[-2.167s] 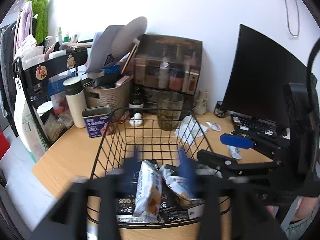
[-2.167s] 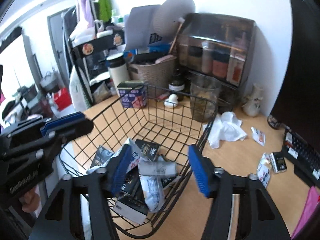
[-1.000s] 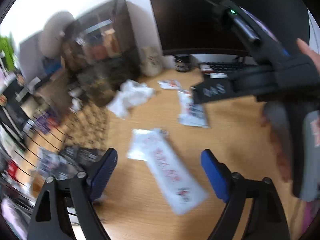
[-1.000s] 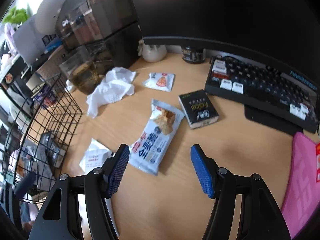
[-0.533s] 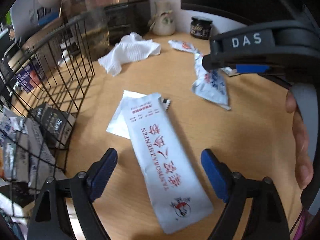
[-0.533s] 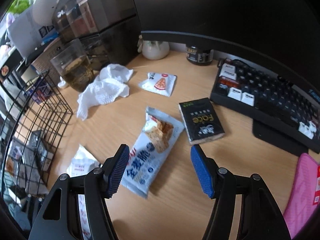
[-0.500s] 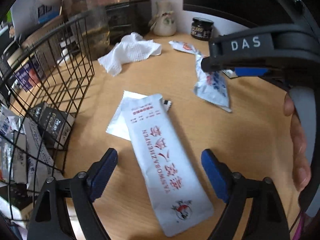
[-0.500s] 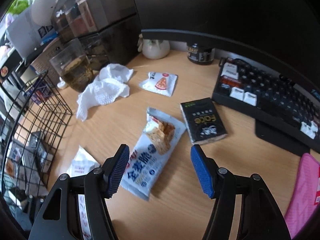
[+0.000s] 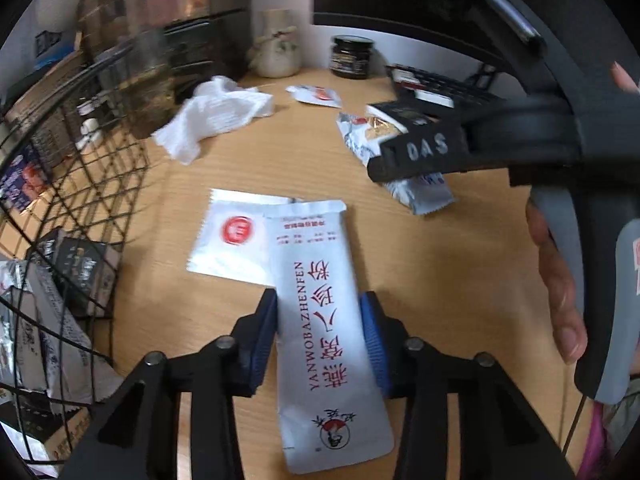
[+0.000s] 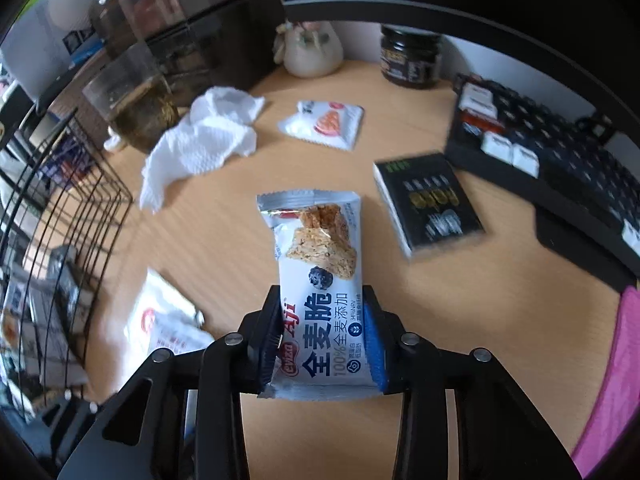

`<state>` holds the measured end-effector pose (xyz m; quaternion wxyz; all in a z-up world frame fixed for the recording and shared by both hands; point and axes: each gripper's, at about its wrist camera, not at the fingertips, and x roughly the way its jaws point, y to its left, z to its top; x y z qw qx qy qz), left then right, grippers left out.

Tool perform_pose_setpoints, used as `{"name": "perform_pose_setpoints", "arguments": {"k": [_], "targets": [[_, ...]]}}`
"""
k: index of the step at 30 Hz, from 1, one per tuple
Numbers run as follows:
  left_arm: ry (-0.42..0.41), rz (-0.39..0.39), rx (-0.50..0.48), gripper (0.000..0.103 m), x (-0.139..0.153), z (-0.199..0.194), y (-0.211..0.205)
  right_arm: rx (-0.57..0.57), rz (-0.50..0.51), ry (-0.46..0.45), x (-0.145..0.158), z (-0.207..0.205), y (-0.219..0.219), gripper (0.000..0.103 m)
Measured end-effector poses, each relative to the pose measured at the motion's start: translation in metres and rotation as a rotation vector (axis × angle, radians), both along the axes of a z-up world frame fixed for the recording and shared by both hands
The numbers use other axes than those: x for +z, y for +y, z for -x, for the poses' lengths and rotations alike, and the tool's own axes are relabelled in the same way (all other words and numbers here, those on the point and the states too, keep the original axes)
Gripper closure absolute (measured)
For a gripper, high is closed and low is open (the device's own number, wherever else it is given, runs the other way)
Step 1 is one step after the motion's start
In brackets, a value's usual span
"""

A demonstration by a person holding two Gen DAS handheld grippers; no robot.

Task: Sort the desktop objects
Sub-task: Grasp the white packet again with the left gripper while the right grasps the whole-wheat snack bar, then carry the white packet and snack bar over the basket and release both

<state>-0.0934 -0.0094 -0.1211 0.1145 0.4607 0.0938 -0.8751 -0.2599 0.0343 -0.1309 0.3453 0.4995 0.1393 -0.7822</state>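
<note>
We see left gripper closing on long white sachet, right gripper closing on cracker packet, pads touching both; slick film may slip, and square sachet tucked underneath may drag along.

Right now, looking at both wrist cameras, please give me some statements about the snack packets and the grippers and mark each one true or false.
1. The left gripper has the long white sachet between its blue pads. True; its jaws are closing on it.
2. The right gripper is closing around the black box. False: the wholewheat crisp packet is between its pads, and the box lies apart on the desk.
3. The crumpled white tissue lies inside the wire basket. False: it lies on the desk beside the basket.
4. A small pizza-picture packet lies beyond the crisp packet. True.
</note>
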Motion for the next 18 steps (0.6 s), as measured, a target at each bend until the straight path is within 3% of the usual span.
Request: {"name": "perform_pose_setpoints", "arguments": {"k": [3, 9, 18], "targets": [[0.003, -0.034, -0.057, 0.059, 0.002, -0.003, 0.011, -0.029, 0.001, -0.003, 0.001, -0.008, 0.028, 0.067], [0.044, -0.009, -0.115, 0.059, 0.017, -0.01, 0.029, -0.094, 0.038, 0.036, 0.02, -0.032, 0.078, 0.067], [0.226, 0.03, -0.144, 0.059, 0.094, -0.025, 0.021, -0.105, 0.136, 0.144, 0.084, -0.07, 0.094, 0.067]]}}
